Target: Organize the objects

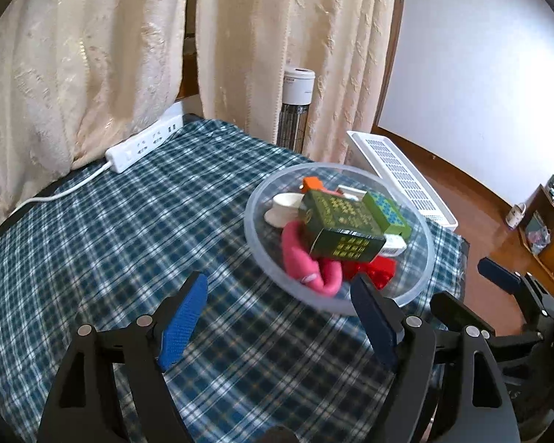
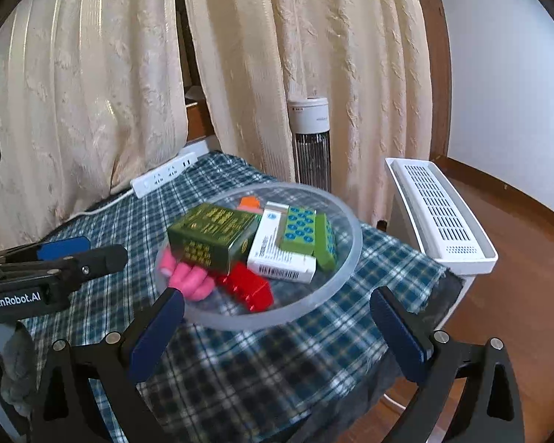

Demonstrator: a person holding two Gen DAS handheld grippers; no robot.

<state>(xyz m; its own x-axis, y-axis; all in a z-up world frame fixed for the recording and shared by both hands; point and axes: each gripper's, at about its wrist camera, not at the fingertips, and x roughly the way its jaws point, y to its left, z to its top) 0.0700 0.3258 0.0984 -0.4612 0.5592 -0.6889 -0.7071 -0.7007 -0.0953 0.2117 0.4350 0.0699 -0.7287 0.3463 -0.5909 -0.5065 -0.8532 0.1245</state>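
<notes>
Resting on the checked cloth of the tabletop is a clear plastic bowl, close to the tabletop's right edge. Inside it lies a pile of small things: a dark green box with gold print on top, a lighter green box with blue dots, a white box with a barcode, a pink rolled cloth, a red toy piece, an orange piece and a white cup-like item.

The left hand-held gripper has its jaws spread with nothing between them; its blue-padded fingers hover over bare cloth in front of the bowl. The right hand-held gripper stands wide open too and holds nothing, its fingers flanking the near rim of the bowl without touching it.

A white power strip lies at the far edge of the tabletop against cream curtains. Beyond the tabletop stand a tall heater and a white slotted appliance on a wooden floor.
</notes>
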